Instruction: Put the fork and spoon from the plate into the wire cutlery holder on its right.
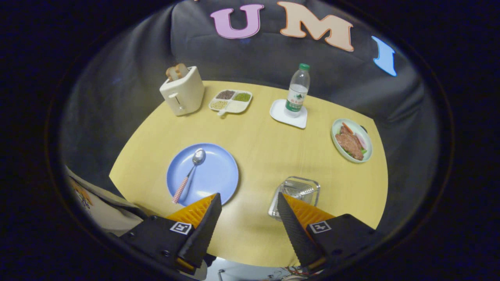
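Note:
A blue plate (218, 175) lies on the yellow table just ahead of my left finger. On it rests a spoon (190, 172) with a checked pink handle, bowl pointing away from me. The wire cutlery holder (299, 192) stands to the plate's right, just ahead of my right finger, with a metal utensil head showing inside it. My gripper (249, 199) hovers above the table's near edge, open, with nothing between its fingers.
At the back stand a cream toaster (183, 93) with bread, a divided dish of grains (230, 101) and a water bottle (297, 91) on a white coaster. A green plate of food (351, 140) sits at the right. A cloth bag (97, 203) lies beside the table's left.

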{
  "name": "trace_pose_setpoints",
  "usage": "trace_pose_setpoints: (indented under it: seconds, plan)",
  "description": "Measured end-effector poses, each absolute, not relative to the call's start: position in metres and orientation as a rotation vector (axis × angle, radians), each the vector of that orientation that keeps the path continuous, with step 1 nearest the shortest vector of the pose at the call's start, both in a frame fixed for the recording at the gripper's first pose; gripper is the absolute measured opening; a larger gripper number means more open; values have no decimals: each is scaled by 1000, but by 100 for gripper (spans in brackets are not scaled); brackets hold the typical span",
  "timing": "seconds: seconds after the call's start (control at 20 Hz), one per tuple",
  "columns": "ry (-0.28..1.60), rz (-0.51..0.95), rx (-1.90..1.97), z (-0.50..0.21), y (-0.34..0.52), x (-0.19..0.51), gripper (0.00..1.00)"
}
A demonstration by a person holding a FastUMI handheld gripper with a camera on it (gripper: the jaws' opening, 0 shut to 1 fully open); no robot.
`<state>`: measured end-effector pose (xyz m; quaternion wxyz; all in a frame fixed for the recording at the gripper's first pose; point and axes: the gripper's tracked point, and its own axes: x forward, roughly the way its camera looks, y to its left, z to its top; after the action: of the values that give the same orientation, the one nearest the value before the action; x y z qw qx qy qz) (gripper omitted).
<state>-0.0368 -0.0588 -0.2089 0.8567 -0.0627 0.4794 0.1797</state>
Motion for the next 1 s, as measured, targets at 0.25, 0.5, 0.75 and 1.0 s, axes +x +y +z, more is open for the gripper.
trace_pose_setpoints:
  seconds: [0.25,0.5,0.75,1.0]
  plan:
    - [871,346,-54,-214,-7,-41,99]
    - [888,340,-6,-249,35,-60,99]
    - [961,369,-49,-290,70,-84,98]
    - [1027,356,-88,-325,90,-88,98]
